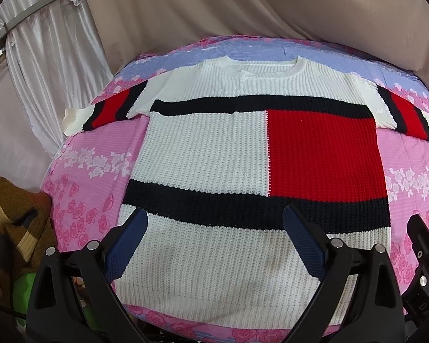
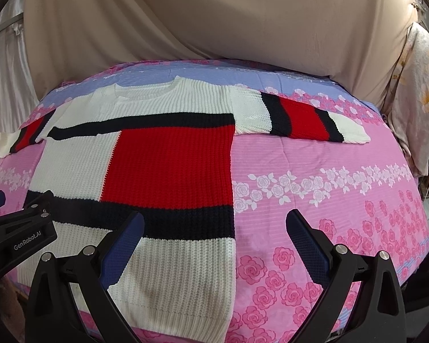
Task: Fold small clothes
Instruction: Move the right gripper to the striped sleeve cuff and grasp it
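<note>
A knitted sweater, white with black bands and a red block, lies flat and spread out on a pink flowered sheet, neck at the far side, both sleeves out. It also shows in the right wrist view. My left gripper is open and empty above the sweater's lower part near the hem. My right gripper is open and empty above the sweater's lower right edge. The right sleeve lies flat on the sheet. The left gripper also shows at the left of the right wrist view.
Beige and white curtains hang behind the surface. A brown checked cloth lies at the left beside the bed. A flowered cloth hangs at the right. The sheet is bare right of the sweater.
</note>
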A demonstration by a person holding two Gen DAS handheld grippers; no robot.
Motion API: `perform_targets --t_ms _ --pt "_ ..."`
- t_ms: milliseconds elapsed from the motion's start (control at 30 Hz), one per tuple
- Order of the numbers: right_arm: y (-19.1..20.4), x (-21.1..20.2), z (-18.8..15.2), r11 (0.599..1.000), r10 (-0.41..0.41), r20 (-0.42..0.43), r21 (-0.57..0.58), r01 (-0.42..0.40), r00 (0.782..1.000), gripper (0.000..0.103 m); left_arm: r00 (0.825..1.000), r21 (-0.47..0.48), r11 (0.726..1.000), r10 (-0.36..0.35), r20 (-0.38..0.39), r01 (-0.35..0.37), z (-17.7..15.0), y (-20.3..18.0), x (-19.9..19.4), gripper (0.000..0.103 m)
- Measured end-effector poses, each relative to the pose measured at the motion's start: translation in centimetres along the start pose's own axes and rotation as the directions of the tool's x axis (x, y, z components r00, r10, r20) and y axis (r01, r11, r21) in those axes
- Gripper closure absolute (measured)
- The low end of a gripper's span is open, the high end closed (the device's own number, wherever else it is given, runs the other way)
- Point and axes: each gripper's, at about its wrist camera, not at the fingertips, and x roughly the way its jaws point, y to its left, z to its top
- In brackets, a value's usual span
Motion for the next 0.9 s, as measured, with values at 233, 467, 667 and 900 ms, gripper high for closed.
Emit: perform_targets --t_ms 233,467,667,900 --pt "-5.8 3.2 0.4 0.980 0.146 -0.023 0.142 -0.141 0.989 0.005 0.998 0.009 1.000 -0.025 -0.058 0.025 0.7 -2.2 1.5 0.010" --pt "-21.2 9.9 3.5 0.869 0.229 0.054 0.437 -0.230 0.972 0.006 0.993 -0.052 0.995 -0.086 -0.078 0.082 2.1 -4.2 2.6 0.010" --pt "-32.7 17.2 7.5 0.781 0.158 0.083 0.600 -0.176 0.984 0.011 0.997 -0.093 0.995 -0.046 -0.064 0.040 3.5 -5.8 2.9 0.010" --pt "-38.1 23.8 11.0 0.727 0.141 0.089 0.667 -0.164 0.986 0.042 0.996 -0.093 0.996 0.007 -0.085 -0.015 4.3 -7.1 3.4 0.010"
